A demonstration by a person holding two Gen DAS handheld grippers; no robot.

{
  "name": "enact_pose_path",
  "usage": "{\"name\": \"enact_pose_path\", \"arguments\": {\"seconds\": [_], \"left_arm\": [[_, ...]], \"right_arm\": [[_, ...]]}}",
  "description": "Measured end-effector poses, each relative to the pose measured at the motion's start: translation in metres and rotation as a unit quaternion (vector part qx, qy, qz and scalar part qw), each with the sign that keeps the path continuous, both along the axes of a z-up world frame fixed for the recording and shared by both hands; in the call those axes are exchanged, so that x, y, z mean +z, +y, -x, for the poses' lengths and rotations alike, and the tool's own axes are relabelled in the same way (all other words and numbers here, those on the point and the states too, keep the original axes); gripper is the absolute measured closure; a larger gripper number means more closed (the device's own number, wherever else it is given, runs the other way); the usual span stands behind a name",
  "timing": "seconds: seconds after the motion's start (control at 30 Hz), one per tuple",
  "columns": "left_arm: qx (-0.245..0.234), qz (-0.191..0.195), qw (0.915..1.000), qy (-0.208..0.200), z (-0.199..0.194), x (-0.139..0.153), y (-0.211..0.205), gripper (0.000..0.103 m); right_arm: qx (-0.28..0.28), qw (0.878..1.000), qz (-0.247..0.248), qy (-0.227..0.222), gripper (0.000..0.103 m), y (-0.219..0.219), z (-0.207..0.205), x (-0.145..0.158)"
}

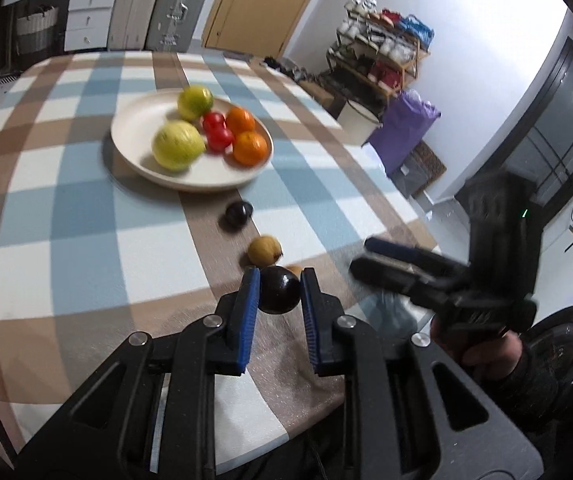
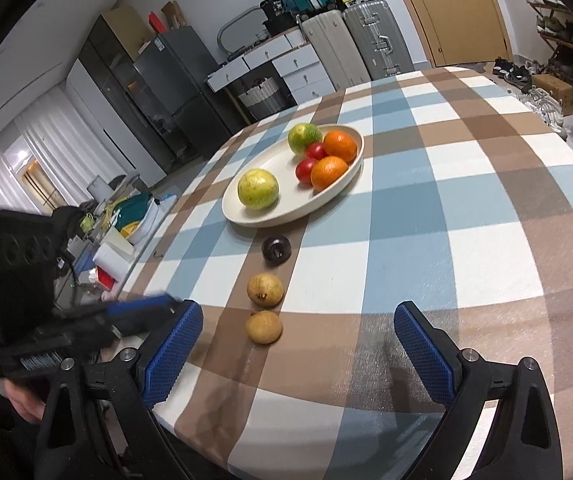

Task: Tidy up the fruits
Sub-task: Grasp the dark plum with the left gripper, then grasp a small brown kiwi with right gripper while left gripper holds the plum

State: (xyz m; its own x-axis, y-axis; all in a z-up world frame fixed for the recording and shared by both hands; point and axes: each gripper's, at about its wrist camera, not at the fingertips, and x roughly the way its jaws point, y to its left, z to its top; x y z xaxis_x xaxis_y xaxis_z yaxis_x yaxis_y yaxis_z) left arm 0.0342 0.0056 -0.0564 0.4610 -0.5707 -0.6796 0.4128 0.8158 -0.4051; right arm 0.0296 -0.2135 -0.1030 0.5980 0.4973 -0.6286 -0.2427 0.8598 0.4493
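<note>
A cream plate (image 1: 138, 120) (image 2: 246, 216) on the checked tablecloth holds two yellow-green fruits (image 1: 177, 145), two red fruits (image 1: 217, 132) and two oranges (image 1: 249, 148). My left gripper (image 1: 276, 292) is shut on a dark round fruit (image 1: 279, 290), above the table's near edge. On the cloth lie another dark fruit (image 1: 238, 213) (image 2: 275, 251) and two tan fruits (image 2: 265, 289) (image 2: 264, 327); one shows in the left view (image 1: 264, 251). My right gripper (image 2: 298, 344) is open and empty, just short of the nearer tan fruit; it also shows in the left view (image 1: 360, 258).
The round table (image 2: 466, 240) carries a blue, brown and white checked cloth. Suitcases (image 2: 362, 44), drawers and a door stand behind it. A shoe rack (image 1: 382, 52) and a purple bag (image 1: 402, 132) are beside it. The left gripper (image 2: 166, 308) shows left of the right one.
</note>
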Motion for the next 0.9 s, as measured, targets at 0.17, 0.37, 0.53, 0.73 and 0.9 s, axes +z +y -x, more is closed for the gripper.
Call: {"name": "enact_pose_path", "arguments": {"seconds": [0.17,0.37,0.53,0.73,0.9], "left_arm": [[0.013,0.005,0.9997,-0.017,0.001,0.018,0.011,0.085],[0.016,0.01,0.9993,-0.034,0.005,0.034,0.023,0.085],[0.02,0.016,0.9989,-0.04,0.007,0.043,0.03,0.085],[0.021,0.015,0.9989,-0.04,0.007,0.044,0.032,0.085],[0.022,0.013,0.9989,-0.039,0.007,0.045,0.033,0.085]], "right_arm": [[0.019,1.0,0.018,-0.001,0.011,0.014,0.001,-0.006],[0.037,0.998,0.041,0.004,0.023,0.034,0.0,-0.012],[0.051,0.997,0.065,0.001,0.046,0.047,-0.001,-0.017],[0.072,0.993,0.093,-0.012,0.051,0.063,0.001,-0.019],[0.078,0.99,0.116,-0.006,0.075,0.071,-0.002,-0.025]]}}
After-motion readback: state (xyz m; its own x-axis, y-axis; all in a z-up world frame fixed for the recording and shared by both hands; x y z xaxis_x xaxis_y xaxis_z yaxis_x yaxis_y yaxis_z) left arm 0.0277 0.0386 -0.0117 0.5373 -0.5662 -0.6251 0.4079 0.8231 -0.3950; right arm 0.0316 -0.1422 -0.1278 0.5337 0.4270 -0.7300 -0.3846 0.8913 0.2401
